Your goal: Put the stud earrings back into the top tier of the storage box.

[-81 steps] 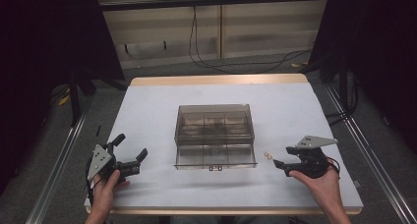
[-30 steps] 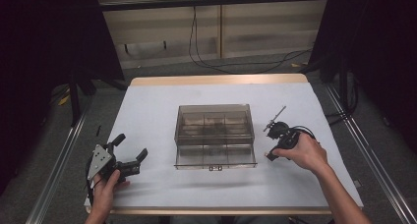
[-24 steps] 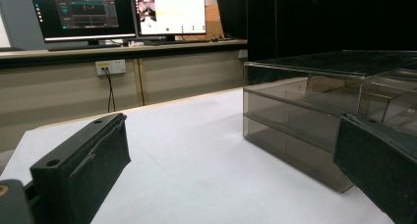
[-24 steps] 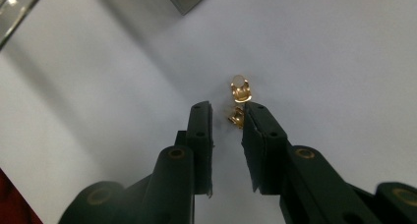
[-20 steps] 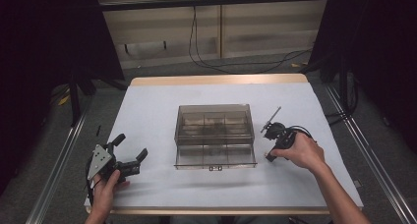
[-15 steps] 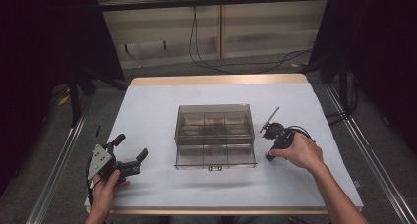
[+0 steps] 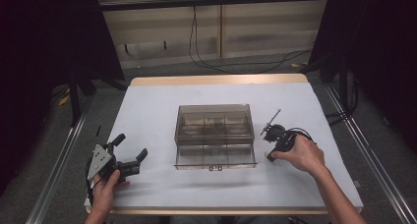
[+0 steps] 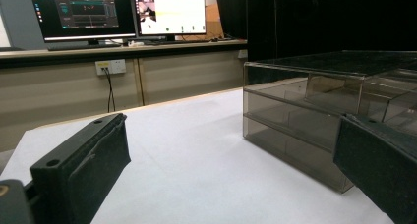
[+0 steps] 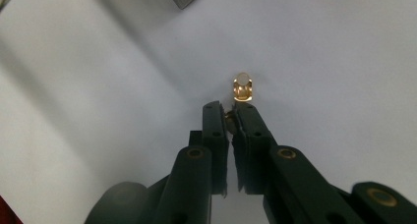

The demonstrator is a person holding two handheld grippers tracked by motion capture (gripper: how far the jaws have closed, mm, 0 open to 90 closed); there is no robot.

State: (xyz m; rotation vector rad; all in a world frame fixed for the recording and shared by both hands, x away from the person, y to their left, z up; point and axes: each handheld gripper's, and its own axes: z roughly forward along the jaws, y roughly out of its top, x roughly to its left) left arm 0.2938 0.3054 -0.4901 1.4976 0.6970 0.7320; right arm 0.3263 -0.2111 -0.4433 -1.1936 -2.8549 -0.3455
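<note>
Since the earlier frames the right gripper [image 7: 270, 155] has swung in from the table's [image 7: 147, 101] right edge to just off the organizer's [image 7: 215, 135] right side, tipped nose-down onto the white surface; the left one hasn't budged.

Biggest thing first: the table, covered in white. Sitting mid-table is the organizer, a smoky see-through plastic box split into compartments, lid shut as far as I can tell. From the left gripper view it sits ahead and to the right of the jaws, close by.

The left gripper [image 7: 130, 148] rests near the table's front left corner in the left hand [image 7: 105, 184], jaws spread wide with nothing between them.

In the right gripper view, the right gripper's [image 9: 229, 111] jaws are nearly together, pinched on the near end of a tiny clip [image 9: 242, 88]. It's shiny gold metal with a rounded far end, poking out just past the jaw tips against the white surface. Can't make out more detail than that.
</note>
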